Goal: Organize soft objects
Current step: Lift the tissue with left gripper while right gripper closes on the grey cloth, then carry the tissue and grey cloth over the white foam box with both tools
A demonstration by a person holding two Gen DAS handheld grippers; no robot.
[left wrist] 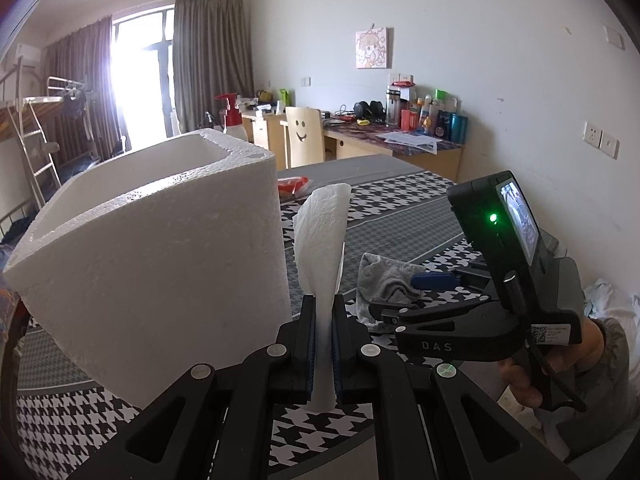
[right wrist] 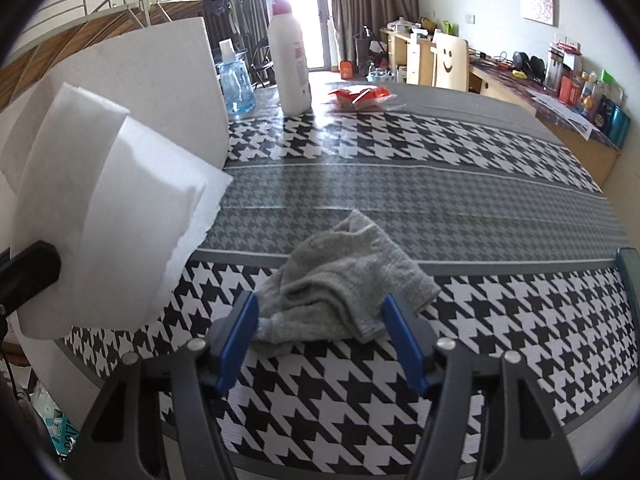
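Observation:
My left gripper is shut on a white paper towel that stands up between its jaws, just right of a white foam box. The towel also shows at the left of the right wrist view. A crumpled grey sock lies on the houndstooth tablecloth. My right gripper is open, its blue pads either side of the sock's near edge. In the left wrist view the right gripper reaches the sock from the right.
A white spray bottle, a blue water bottle and a red packet stand at the table's far side. A desk with clutter and a smiley chair lie beyond.

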